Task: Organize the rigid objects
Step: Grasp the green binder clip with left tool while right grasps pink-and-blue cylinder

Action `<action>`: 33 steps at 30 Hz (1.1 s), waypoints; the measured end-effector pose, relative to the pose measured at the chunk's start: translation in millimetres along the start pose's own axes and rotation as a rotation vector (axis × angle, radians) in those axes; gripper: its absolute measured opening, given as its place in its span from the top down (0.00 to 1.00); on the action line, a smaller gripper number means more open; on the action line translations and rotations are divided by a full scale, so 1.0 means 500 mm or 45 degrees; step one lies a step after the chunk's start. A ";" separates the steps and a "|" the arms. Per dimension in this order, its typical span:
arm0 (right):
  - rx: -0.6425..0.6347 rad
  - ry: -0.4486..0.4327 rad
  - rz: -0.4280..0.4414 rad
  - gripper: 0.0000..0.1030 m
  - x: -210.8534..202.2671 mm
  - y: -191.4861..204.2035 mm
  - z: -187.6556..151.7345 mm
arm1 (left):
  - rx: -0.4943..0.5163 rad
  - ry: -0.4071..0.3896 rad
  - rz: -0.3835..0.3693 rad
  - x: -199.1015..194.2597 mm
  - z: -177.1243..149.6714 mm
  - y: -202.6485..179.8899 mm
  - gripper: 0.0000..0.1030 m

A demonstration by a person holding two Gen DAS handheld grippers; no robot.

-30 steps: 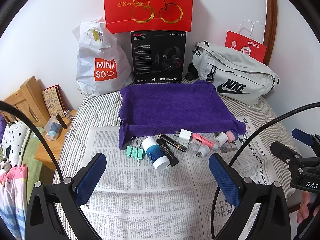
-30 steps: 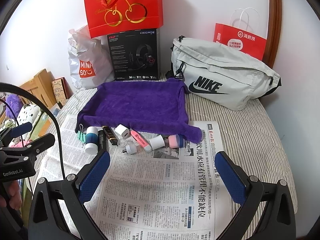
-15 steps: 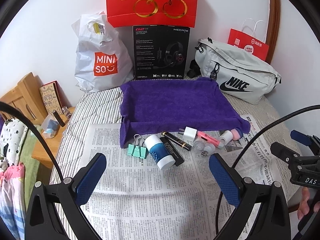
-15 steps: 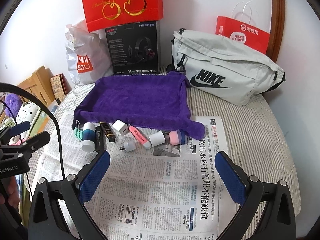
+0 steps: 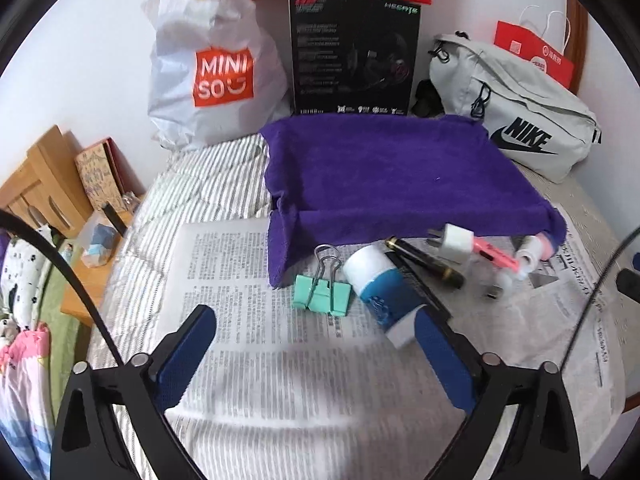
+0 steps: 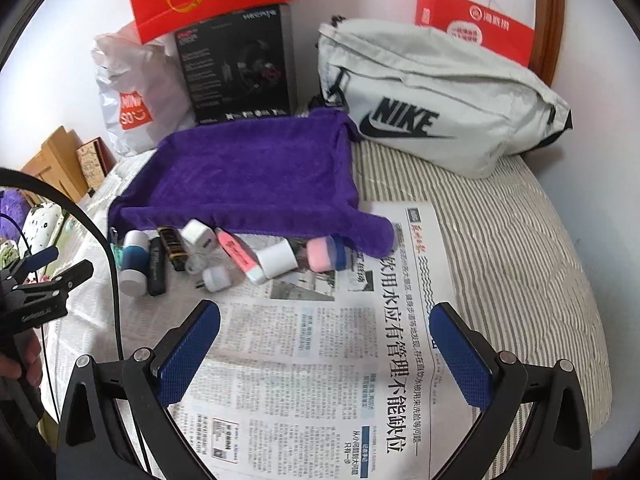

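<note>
nothing sorted yet, by the look of it: purple towel tray (image 5: pixel 384 176) bare inside, every small item lying in a row on the newspaper (image 5: pixel 280 360) along its front edge, all on the striped bed.

from left to right in the left wrist view: mint binder clip (image 5: pixel 322 294) just off the tray's front corner; blue-and-white bottle (image 5: pixel 380 292) on its side beside it; flat black stick (image 5: pixel 416 284) touching the bottle; black pen with gold bands (image 5: pixel 424 260); white charger plug (image 5: pixel 456 240); pink highlighter (image 5: pixel 496 254); small white plug (image 6: pixel 216 279), clearer in the right wrist view; white cap (image 6: pixel 277 258); pink-and-blue cylinder (image 6: pixel 325 254) tucked against the tray's drooping corner.

left claw (image 5: pixel 316 346) wide, jaws just closing a little, nothing between them, one pad close beside the bottle's white end, contact impossible to tell through the blur. likely first pick: bottle or clip.

right claw (image 6: pixel 325 346) wide too, empty, over bare newspaper, well short of the row.

left to do, judging from this: lifting each of the row's pieces into the tray.
</note>
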State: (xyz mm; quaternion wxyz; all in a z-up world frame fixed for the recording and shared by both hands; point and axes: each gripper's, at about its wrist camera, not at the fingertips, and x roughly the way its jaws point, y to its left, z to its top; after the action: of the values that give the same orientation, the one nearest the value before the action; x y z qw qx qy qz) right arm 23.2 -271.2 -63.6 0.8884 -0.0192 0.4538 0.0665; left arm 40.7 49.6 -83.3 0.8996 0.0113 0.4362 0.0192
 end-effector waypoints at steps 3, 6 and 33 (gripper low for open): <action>0.014 0.034 -0.014 0.00 0.021 -0.008 -0.001 | 0.035 0.034 -0.024 0.046 0.001 0.010 0.10; 0.025 0.061 -0.036 0.00 0.038 -0.018 -0.006 | 0.052 0.055 -0.049 0.074 -0.002 0.016 0.21; 0.129 0.216 -0.034 0.00 0.144 -0.082 -0.025 | 0.222 0.058 -0.157 0.116 -0.001 -0.023 0.62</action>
State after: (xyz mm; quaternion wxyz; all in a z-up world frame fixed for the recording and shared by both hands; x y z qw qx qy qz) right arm 60.4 -305.8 -130.5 0.8474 0.0142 0.5300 0.0295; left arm 76.6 40.9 -129.4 0.8844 0.0623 0.4566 -0.0738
